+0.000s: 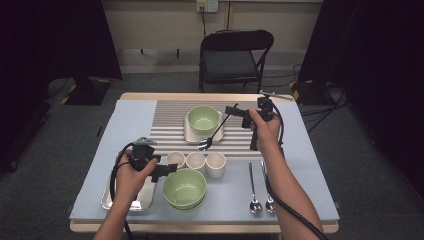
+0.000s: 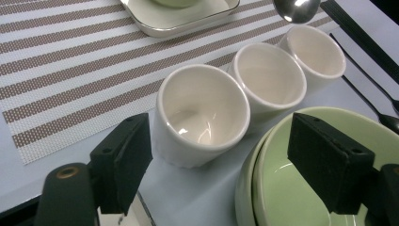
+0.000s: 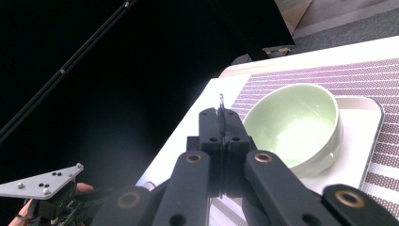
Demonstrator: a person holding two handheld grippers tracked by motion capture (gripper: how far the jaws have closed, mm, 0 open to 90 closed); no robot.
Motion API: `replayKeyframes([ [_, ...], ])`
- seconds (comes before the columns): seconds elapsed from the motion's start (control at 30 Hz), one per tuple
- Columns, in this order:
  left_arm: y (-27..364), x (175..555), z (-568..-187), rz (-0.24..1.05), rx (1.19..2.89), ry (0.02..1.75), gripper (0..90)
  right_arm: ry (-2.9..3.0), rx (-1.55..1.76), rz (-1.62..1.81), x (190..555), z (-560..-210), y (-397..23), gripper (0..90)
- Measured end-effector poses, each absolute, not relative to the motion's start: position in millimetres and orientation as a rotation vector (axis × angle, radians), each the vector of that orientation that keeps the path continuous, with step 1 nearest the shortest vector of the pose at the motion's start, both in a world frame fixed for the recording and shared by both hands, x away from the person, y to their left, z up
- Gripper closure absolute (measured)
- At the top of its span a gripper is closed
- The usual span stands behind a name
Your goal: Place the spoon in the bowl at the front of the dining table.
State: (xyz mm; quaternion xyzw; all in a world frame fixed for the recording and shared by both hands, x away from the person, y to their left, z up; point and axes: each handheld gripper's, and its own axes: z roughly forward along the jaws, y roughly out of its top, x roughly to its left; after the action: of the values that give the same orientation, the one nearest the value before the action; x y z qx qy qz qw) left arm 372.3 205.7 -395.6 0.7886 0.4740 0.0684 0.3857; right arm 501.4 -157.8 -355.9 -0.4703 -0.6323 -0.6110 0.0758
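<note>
The right hand-held gripper [image 1: 235, 111] is pinched shut on a spoon's [image 1: 214, 133] handle, its bowl hanging above the striped mat [image 1: 167, 125] near the plate [image 1: 189, 134] with a green bowl [image 1: 203, 119]. The left hand-held gripper [image 1: 167, 170] is spread wide, its jaws flanking the nearest of three cups [image 2: 200, 115] beside stacked green bowls [image 1: 185, 189]. A tray [image 1: 142, 200] and two spoons [image 1: 254, 187] lie on the pale blue desk [image 1: 127, 125]. Beyond stand a folding chair [image 1: 235, 57] and dark curtains [image 1: 55, 35] over grey carpet.

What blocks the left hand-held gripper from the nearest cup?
Nothing visible. The left hand-held gripper is open, and the nearest cup sits just ahead between its jaws; the green bowl lies to the side.
</note>
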Motion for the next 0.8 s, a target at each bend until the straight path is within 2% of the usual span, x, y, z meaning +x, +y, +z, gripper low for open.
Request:
replayKeyframes([
  [0.8,220,364,-404,0.169,2.012,1.229,21.8,-1.883,-1.430,-1.829,515,-361,-154,89.8],
])
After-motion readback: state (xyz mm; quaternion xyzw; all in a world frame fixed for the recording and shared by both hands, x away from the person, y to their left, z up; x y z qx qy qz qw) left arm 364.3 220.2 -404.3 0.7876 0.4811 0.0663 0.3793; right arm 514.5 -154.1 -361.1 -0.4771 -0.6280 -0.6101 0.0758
